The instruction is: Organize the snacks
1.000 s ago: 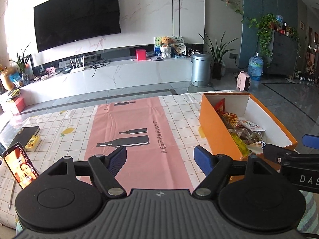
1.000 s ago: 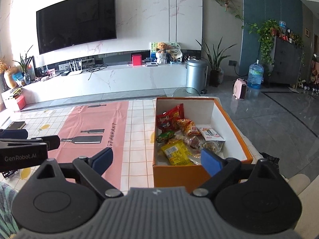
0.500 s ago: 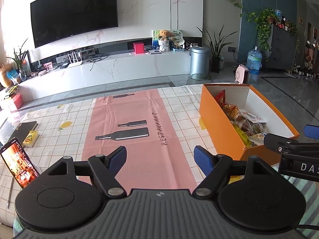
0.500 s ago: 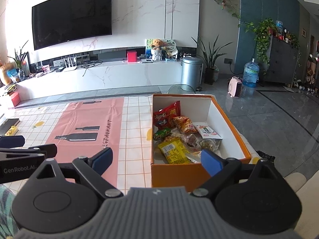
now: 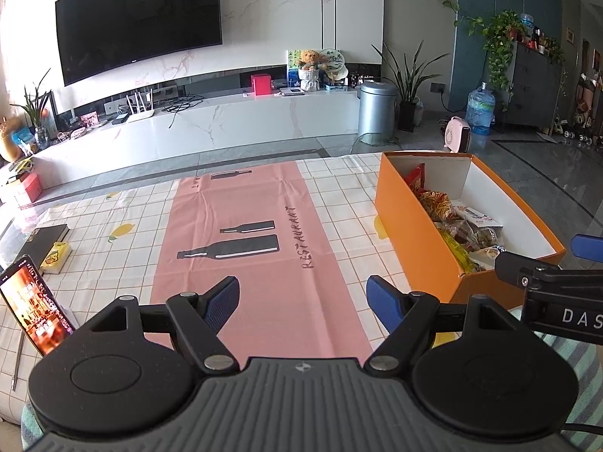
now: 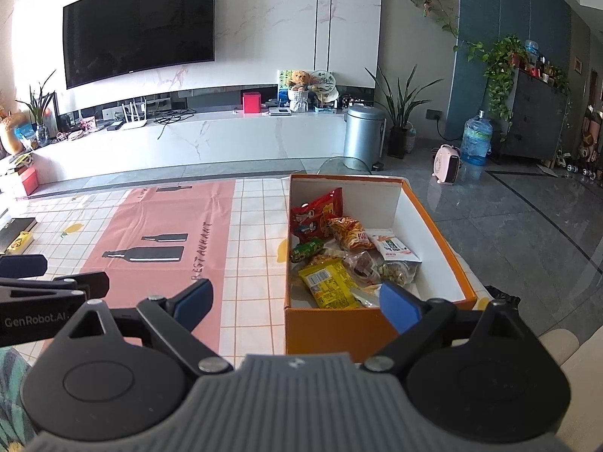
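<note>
An orange box [image 6: 339, 326] with a white inside stands on the table's right side and holds several snack packets: a red one [image 6: 314, 216], an orange one [image 6: 348, 231], a yellow one [image 6: 329, 282] and a white one [image 6: 395, 248]. The box also shows in the left wrist view [image 5: 418, 241]. My right gripper [image 6: 297, 299] is open and empty, above the box's near wall. My left gripper [image 5: 303, 299] is open and empty over the pink runner [image 5: 260, 248], left of the box.
A checked tablecloth [image 5: 113, 226] covers the table. A lit phone [image 5: 35, 307] leans at the near left, with a black book [image 5: 45, 243] and a small yellow pack [image 5: 56, 258] behind it. Beyond the table are a TV console and a metal bin [image 5: 377, 107].
Both grippers have drawn back and risen slightly, so the table and box look a little farther off. Both stay open and empty.
</note>
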`<state>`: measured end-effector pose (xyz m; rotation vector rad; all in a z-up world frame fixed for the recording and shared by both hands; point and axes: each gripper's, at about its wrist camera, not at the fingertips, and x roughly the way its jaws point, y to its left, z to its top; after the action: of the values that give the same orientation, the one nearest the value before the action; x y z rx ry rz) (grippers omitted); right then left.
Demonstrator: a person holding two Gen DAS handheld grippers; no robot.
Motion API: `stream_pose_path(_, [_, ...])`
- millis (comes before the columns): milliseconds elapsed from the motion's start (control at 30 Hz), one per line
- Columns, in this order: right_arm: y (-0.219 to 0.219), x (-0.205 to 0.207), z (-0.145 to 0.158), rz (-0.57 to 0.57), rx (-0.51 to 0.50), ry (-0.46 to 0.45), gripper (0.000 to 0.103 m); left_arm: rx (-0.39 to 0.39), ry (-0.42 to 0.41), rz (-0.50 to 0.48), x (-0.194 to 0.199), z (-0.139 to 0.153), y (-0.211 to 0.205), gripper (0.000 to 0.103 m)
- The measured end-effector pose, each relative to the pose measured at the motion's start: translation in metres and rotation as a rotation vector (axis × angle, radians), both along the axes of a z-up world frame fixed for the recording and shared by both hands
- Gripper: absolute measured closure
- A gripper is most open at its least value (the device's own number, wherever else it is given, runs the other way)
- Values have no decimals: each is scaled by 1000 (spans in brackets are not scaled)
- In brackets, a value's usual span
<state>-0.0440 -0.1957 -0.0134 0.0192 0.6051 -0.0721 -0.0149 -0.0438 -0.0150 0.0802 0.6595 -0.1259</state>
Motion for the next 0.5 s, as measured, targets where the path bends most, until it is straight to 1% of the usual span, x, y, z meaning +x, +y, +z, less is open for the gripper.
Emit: stream_pose_path(500, [-4,1,-3,-9,6,14,11,-8,20,-10,-2,0,-2,13])
